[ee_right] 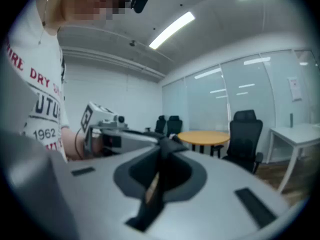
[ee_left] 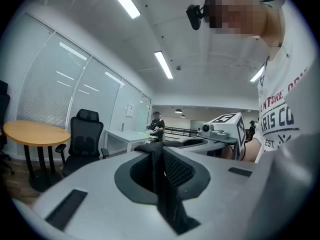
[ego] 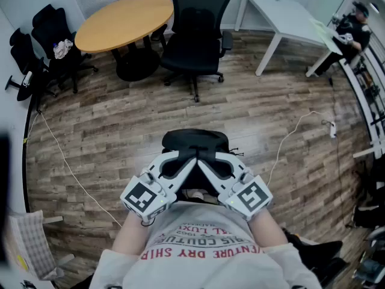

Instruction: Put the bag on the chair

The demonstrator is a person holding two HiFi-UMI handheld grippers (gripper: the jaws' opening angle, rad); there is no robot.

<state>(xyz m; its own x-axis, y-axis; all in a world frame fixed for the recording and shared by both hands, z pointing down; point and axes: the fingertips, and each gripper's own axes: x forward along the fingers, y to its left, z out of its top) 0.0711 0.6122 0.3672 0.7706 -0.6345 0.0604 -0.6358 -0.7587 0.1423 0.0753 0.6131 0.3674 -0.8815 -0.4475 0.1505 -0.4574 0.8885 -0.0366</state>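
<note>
Across the wood-plank floor, the black mesh-backed office chair stands well away from you. The soft black bag is at your gripper tips. Your left gripper and right gripper each pinch its flat woven strap, jaws nearly together.

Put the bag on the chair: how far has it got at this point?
Done: the bag is off the floor, held up close to the person's chest.
In hand: the left hand-held gripper and right hand-held gripper are each shut on the bag's black fabric.
Left: the chair stands ahead across open floor, apart from the bag, so the carry and the set-down on its seat remain.
</note>
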